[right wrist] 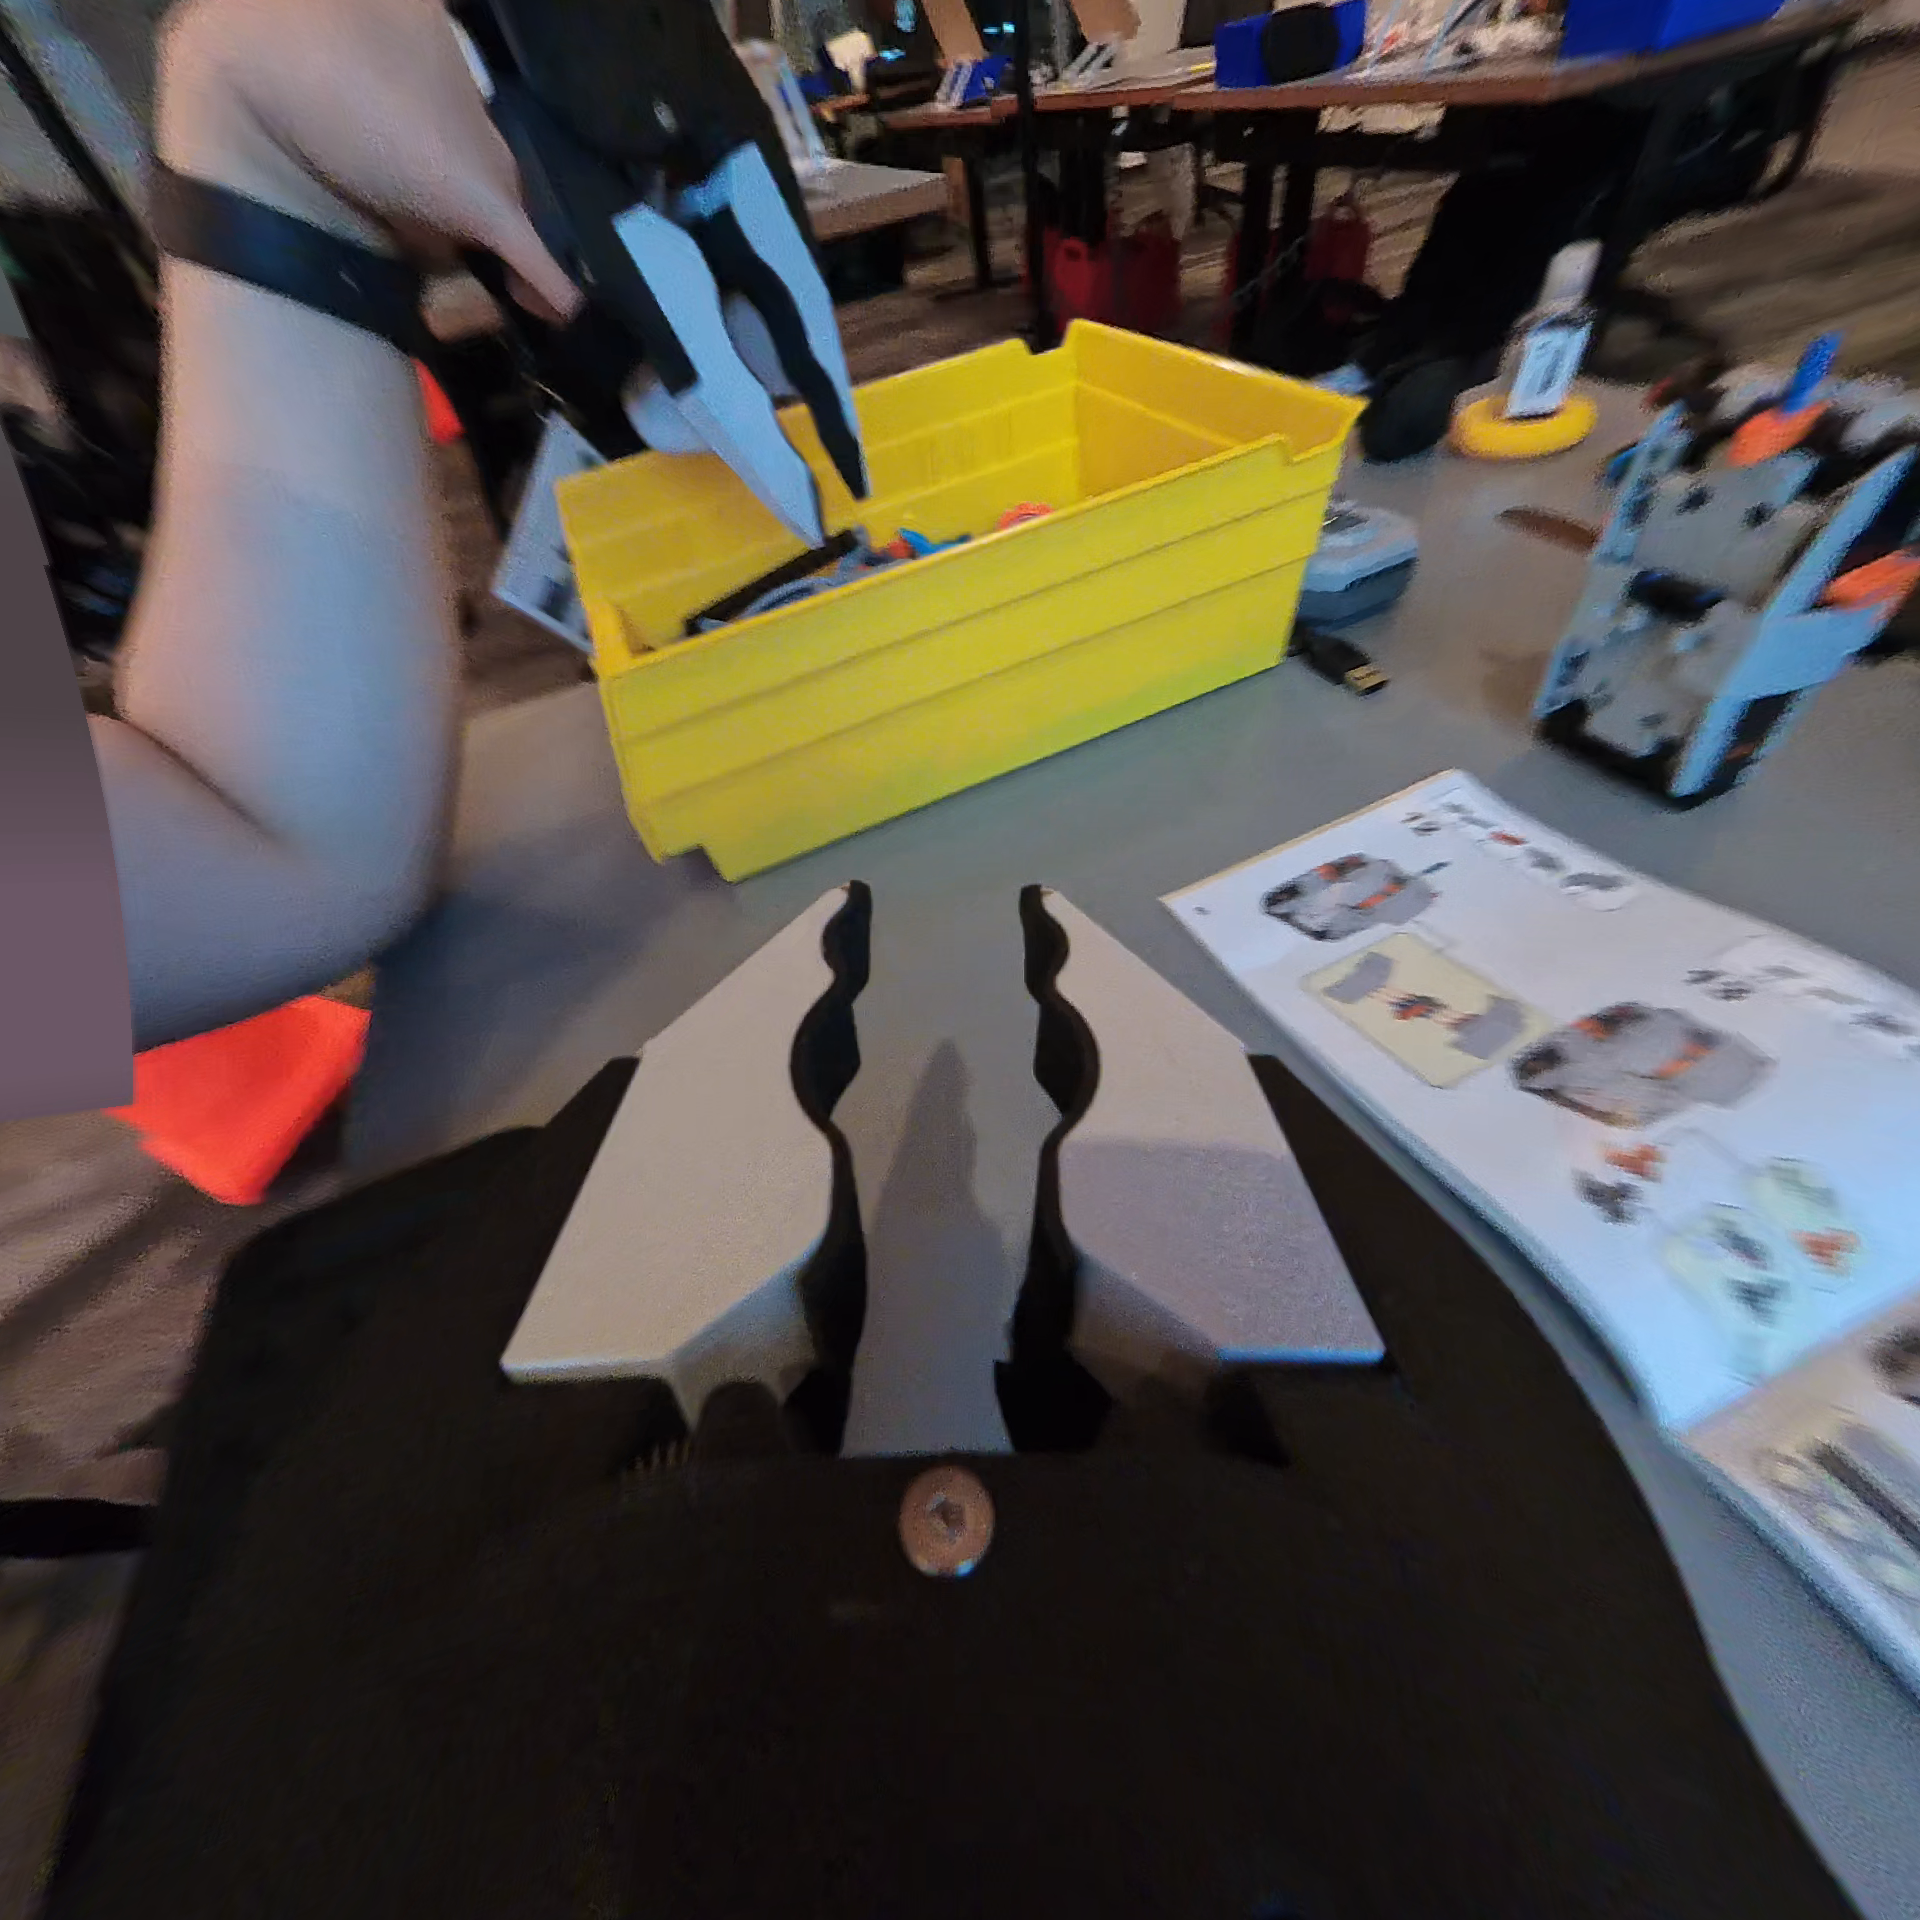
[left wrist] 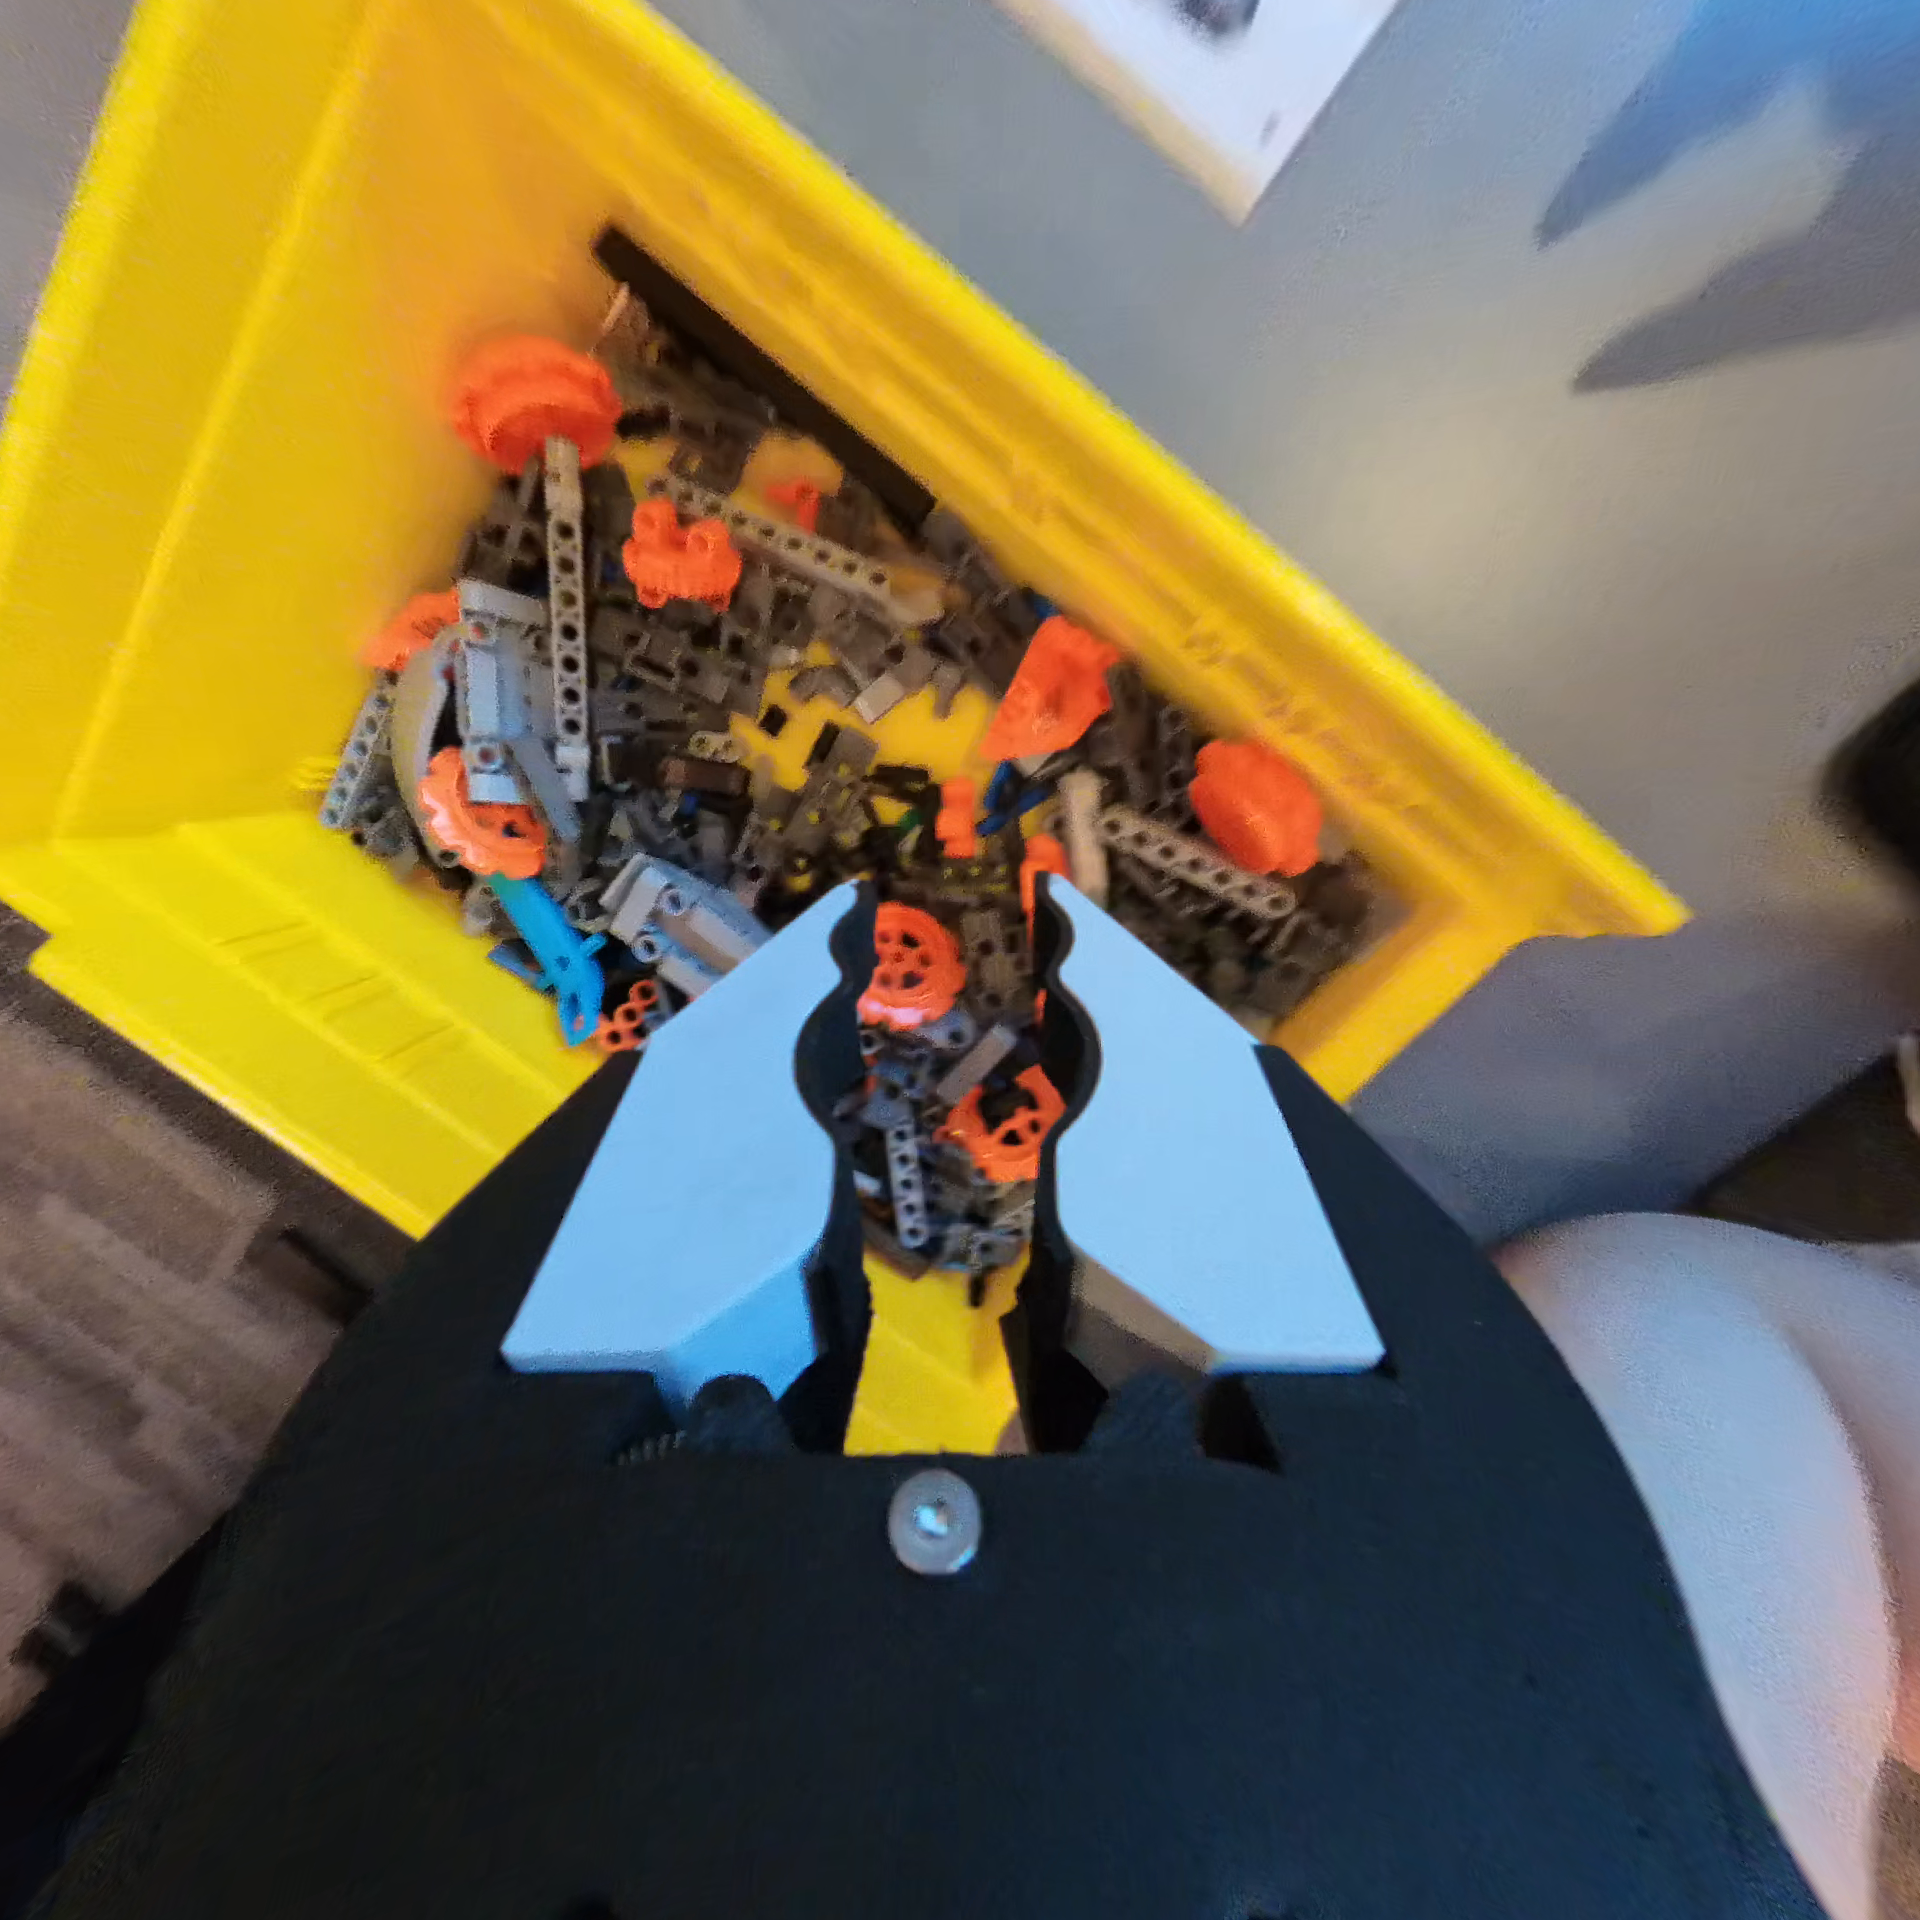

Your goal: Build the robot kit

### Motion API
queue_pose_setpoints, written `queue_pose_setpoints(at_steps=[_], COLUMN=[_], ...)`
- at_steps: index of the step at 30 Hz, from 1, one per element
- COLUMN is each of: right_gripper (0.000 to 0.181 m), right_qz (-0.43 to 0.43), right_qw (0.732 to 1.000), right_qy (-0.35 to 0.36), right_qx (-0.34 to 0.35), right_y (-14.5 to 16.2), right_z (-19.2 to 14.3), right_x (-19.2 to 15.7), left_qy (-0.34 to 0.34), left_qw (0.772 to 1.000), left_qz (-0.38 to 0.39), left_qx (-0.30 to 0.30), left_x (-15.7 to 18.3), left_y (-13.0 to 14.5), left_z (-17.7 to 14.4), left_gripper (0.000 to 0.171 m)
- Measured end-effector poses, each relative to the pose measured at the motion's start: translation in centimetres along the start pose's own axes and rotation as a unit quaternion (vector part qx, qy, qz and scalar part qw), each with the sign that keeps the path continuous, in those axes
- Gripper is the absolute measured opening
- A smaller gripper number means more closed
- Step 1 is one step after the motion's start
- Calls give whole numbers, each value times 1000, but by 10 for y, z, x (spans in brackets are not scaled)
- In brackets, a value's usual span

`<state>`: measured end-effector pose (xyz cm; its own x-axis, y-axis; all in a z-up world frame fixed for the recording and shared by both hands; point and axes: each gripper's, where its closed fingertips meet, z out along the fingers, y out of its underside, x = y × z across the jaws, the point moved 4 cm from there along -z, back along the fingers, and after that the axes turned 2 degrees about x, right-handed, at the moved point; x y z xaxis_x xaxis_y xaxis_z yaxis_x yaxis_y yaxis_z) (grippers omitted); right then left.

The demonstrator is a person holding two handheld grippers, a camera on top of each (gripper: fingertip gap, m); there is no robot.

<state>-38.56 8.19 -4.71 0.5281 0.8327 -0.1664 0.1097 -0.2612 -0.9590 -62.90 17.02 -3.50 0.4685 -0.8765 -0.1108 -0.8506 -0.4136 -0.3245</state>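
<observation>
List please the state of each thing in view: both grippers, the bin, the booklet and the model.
left gripper: open, holds nothing, fingers inside the bin
right gripper: open, empty, above the table
yellow bin: uncovered, partly filled with loose building pieces
instruction booklet: lying open
grey model: standing, partly built

Both grippers were built alike. The left gripper (left wrist: 951,894) was seen with a matte black body, two pale grey wedge fingers (left wrist: 717,1132) lined with wavy black pads, and a silver screw (left wrist: 932,1521) at lower centre. The right gripper (right wrist: 945,899) carried a coppery-looking screw (right wrist: 945,1521). A black strap (right wrist: 281,260) was worn at the wrist, upper left.
</observation>
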Motion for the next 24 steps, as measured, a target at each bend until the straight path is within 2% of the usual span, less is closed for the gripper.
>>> queue_pose_setpoints(at_steps=[1,3,5,9,12,17,21,24], right_gripper=[29,29,29,29,28,28,28,28], right_qz=[25,37,29,-5,-18,10,15,24], right_qw=[1000,998,999,999,999,999,999,998], right_qy=[-19,-43,-43,-35,-24,-40,-43,-59], right_qx=[0,-2,-18,1,14,13,19,18], right_y=[2,11,23,23,22,26,25,25], right_z=[5,13,17,12,7,4,5,5], right_x=[1,3,8,14,19,18,19,13], left_qy=[2,52,80,138,148,116,122,132], left_qw=[1000,997,993,989,988,989,985,983], left_qz=[6,26,52,41,38,75,116,130], left_qx=[4,40,65,23,3,-42,-32,1], left_x=[-4,-1,-2,-3,-4,1,8,8], left_y=[0,-4,-1,11,8,1,-5,-9], left_z=[3,6,12,32,44,54,59,60], left_gripper=[26,19,22,29,30,31,29,29])
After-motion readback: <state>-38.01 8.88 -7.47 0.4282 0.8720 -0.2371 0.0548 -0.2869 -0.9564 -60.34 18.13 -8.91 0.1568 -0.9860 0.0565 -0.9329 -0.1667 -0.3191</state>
